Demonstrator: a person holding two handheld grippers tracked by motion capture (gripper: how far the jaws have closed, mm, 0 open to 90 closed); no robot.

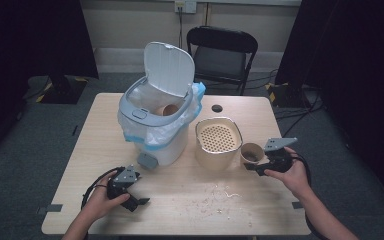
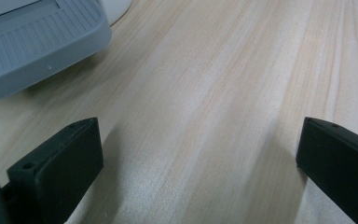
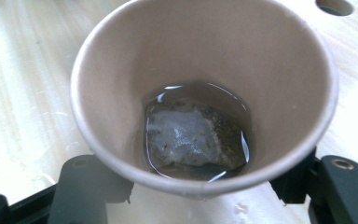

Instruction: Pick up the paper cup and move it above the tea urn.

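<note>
- We see a pale wooden surface with a fine straight grain, matt, with a small round dark hole near its far edge and a scatter of pale crumbs and shreds towards the near side.
- On it stands a white plastic bin with a grey-blue rim; its smooth domed lid is tipped up and open, a thin crinkled bag with a blue edge lines it, and a brown paper cup lies inside. A ribbed grey-blue pedal juts from its foot.
- Just beside the bin, to the right, sits a cream rounded-square container with a perforated top, its surface dotted with rows of small holes.
- The brown paper cup, a smooth tapering cone with a rolled rim, stands near that container's right side. It holds a shallow pool of dark liquid and a sodden pale tea bag flecked with brown.
- Our right hand-held gripper has its black jaws either side of the cup's lower wall; they appear to press on it, gripping the cup.
- Our left hand-held gripper rests low over bare wood at the near left, jaws spread wide apart with nothing between them.
- We can read no writing or brand on any of these things.
</note>
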